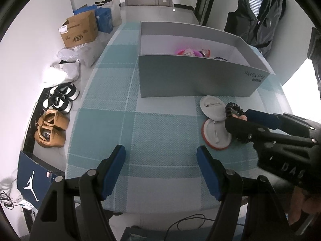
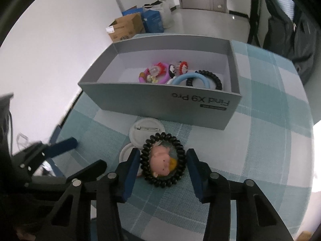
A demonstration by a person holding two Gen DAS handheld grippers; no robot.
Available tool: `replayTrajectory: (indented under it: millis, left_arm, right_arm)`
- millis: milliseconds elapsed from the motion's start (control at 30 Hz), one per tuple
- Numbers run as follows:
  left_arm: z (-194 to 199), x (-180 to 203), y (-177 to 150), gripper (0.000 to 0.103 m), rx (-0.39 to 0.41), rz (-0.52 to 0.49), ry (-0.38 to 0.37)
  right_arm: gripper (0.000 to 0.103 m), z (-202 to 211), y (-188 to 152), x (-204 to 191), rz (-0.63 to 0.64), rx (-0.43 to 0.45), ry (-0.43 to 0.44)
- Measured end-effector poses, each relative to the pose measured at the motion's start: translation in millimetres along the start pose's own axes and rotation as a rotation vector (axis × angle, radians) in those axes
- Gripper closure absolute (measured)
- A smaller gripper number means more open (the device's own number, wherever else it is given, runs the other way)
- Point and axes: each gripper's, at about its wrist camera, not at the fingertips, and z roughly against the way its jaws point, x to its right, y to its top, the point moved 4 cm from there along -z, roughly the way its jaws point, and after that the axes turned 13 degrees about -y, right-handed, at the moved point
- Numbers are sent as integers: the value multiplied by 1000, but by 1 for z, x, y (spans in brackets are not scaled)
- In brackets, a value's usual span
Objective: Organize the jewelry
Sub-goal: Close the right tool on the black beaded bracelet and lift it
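Observation:
A black spiral hair tie (image 2: 181,154) ringing a pink pig charm (image 2: 160,160) lies on the checked tablecloth. My right gripper (image 2: 163,153) is shut on it, a blue pad at each side. The left wrist view shows that gripper (image 1: 237,118) at the right, with the hair tie (image 1: 233,107) poking out of it. Over bare cloth my left gripper (image 1: 160,152) stands open, holding nothing. Beyond stands the open grey box (image 2: 160,98), (image 1: 190,76). It holds a blue ring (image 2: 200,77), pink pieces (image 2: 154,70) and another black spiral tie (image 2: 217,81).
Two round pin badges (image 2: 146,129), (image 2: 125,152) lie face down between the box and my right gripper; one has a red rim (image 1: 214,135). Shoes (image 1: 52,128) and cardboard boxes (image 1: 80,30) sit on the floor left of the table. A dark jacket (image 1: 258,14) hangs at back right.

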Motion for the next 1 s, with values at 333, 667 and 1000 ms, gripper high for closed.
replayTrajectory:
  millis: [333, 667, 1000]
  left_arm:
    - [-2, 17, 2, 34, -5, -18, -47]
    - [-14, 38, 8, 34, -46, -63, -83]
    - [-18, 44, 15, 34, -42, -74, -120]
  right_arm:
    - [57, 13, 3, 28, -97, 34, 101]
    - [57, 30, 3, 45, -140, 73, 126]
    - [57, 43, -1, 66, -178, 97, 141]
